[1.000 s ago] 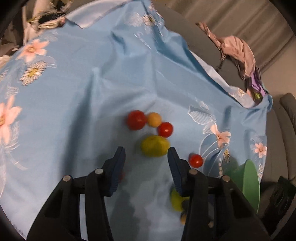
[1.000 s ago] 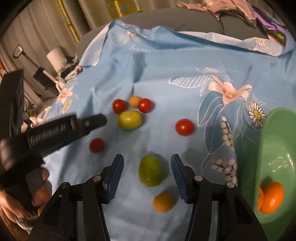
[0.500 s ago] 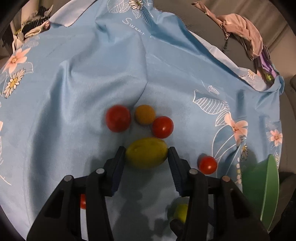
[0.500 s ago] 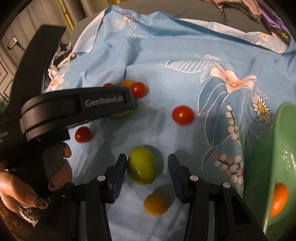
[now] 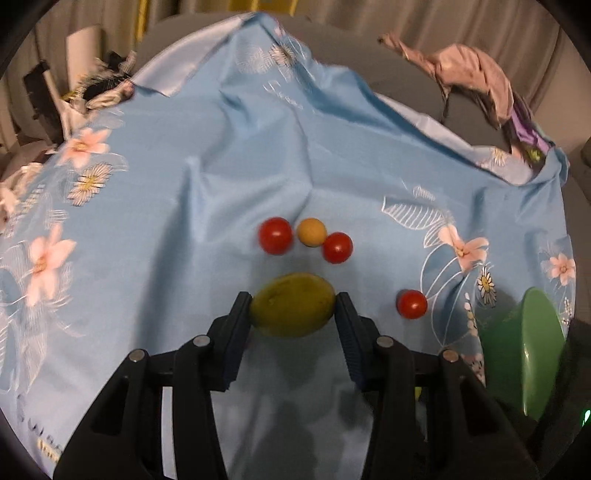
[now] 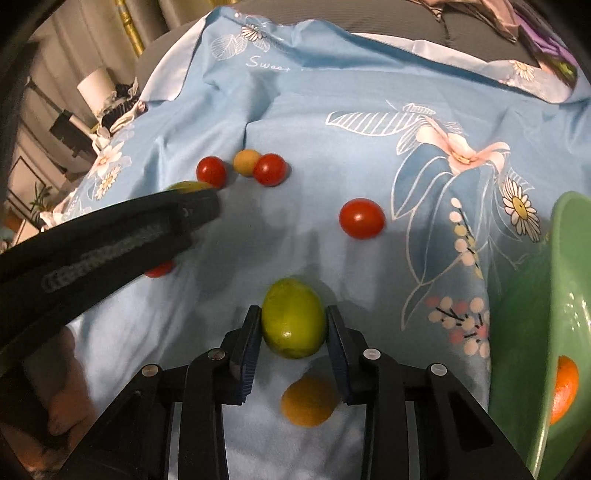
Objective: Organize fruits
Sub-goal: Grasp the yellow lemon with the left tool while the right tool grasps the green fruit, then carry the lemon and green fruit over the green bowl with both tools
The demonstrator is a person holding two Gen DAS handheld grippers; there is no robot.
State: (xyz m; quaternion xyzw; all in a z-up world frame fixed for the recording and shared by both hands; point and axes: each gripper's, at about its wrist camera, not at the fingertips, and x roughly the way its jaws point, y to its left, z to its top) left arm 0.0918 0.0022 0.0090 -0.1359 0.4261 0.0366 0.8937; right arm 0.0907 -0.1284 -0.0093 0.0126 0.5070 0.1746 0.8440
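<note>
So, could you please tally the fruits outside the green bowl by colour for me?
Red tomatoes: 4
Yellow-orange fruits: 2
Green fruits: 2
Total: 8

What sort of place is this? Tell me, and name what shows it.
Probably a living room at home, not a kitchen. A flowered blue bedsheet is spread over a grey couch, crumpled clothes lie on its back, and curtains hang behind.

Five red tomatoes [image 6: 362, 218], two green fruits [image 6: 294, 317], one bowl [image 6: 546, 332].
</note>
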